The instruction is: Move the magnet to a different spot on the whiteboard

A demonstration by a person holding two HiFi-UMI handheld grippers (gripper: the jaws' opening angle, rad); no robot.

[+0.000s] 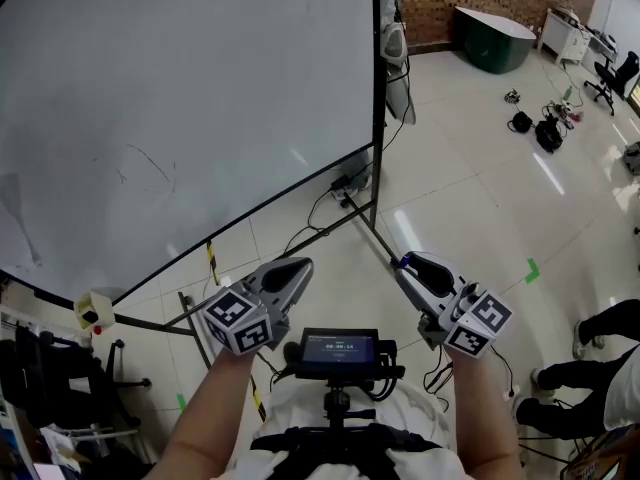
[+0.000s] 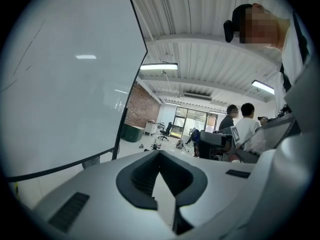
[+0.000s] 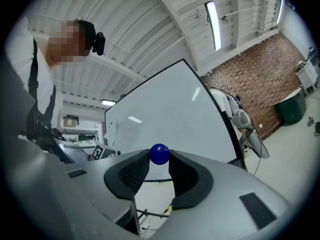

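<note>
Head view: the whiteboard (image 1: 180,108) fills the upper left, standing on a dark frame over a pale tiled floor (image 1: 470,198); the left gripper (image 1: 300,266) is held low, below the board's bottom edge, with its marker cube toward the person; the right gripper (image 1: 408,266) is held to the right of the board's lower right corner, over the floor; a small blue magnet (image 1: 401,262) shows at its tip, apart from the board surface; a small screen (image 1: 338,350) sits between the two forearms; a green tape mark (image 1: 532,270) lies on the floor to the right, and another person's legs (image 1: 600,333) stand at the right edge. Left gripper view: the jaws are pressed together at their tips with nothing between them; the whiteboard takes up the left side, and two people (image 2: 240,120) stand far back in the room. Right gripper view: the jaws pinch the magnet – a round blue ball – between their tips, one pad on each side; the whiteboard stands behind it, not touching, with a brick wall (image 3: 265,79) to the right.
</note>
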